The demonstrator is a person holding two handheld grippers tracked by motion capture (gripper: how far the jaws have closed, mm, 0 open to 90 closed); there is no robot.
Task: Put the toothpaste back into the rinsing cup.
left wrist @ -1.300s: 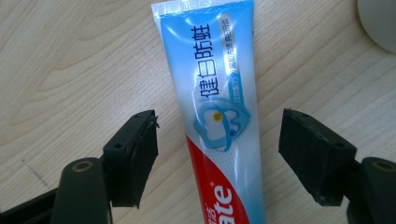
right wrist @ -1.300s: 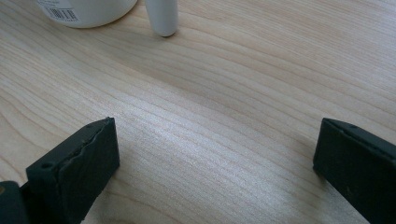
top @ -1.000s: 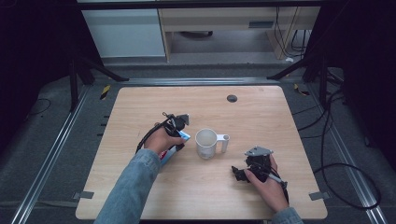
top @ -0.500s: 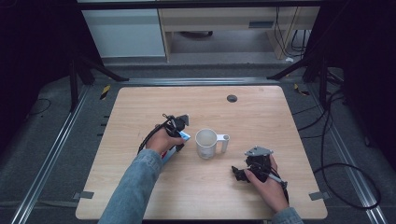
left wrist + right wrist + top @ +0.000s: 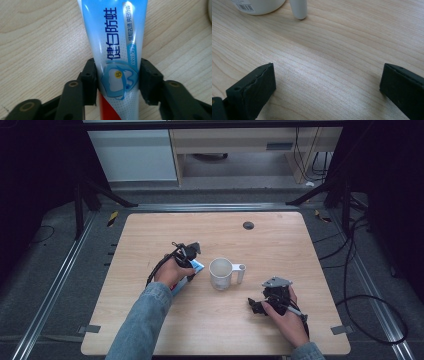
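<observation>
Our left gripper [image 5: 117,82] has just been closing on the toothpaste tube [image 5: 113,42], which lies flat on the surface [image 5: 280,245] left of the mug [image 5: 221,274]; both pads now touch it. We squeeze gently and lift level. Our right gripper [image 5: 327,82] rests open, holding nothing.

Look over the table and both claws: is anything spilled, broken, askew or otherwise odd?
Nothing stands out. The toothpaste tube lies flat on the table between the left claw's pads, which have just been closing on it. The white mug stands upright, and the right claw rests open nearby.
</observation>
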